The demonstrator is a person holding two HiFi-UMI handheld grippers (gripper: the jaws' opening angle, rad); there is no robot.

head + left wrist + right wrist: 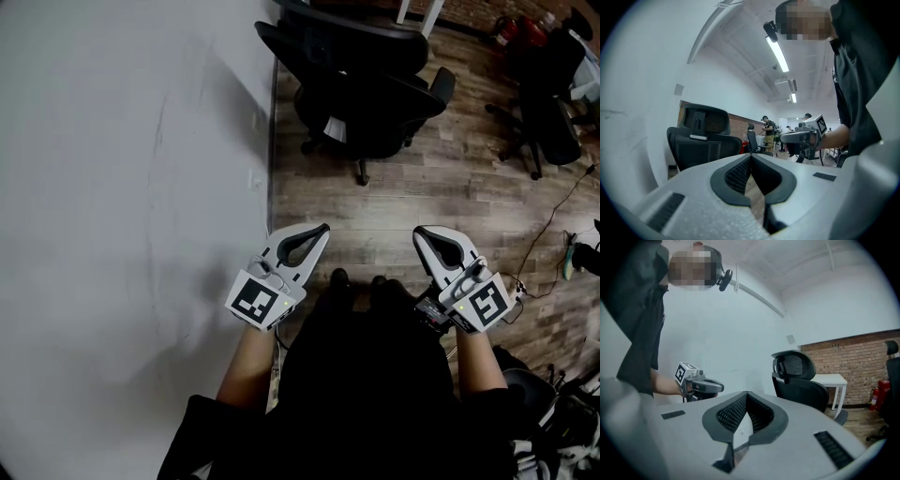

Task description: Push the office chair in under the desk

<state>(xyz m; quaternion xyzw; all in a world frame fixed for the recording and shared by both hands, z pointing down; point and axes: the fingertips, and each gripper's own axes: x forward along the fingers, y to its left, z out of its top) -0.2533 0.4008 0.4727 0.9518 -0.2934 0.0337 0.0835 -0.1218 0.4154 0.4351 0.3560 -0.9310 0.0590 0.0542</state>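
My forearms reach forward at either side of my body, left forearm [246, 361] and right forearm [478, 361], both bare below dark sleeves. Each hand holds its tool roughly level over the wood floor [422, 192], side by side and well apart, with the tips angled slightly toward each other.

The left gripper [320, 230] is clenched. In its own view the pads [740, 171] meet at the tip and nothing sits between them. The right gripper [420, 232] is clenched the same way, its pads [733, 413] closed on nothing. Neither tool touches anything.

The chair [366, 94] stands ahead of me, well apart from both grippers and close beside the white wall [122, 187]. In the right gripper view the white desk [829, 379] shows beyond the chair, against a brick wall [862, 357].
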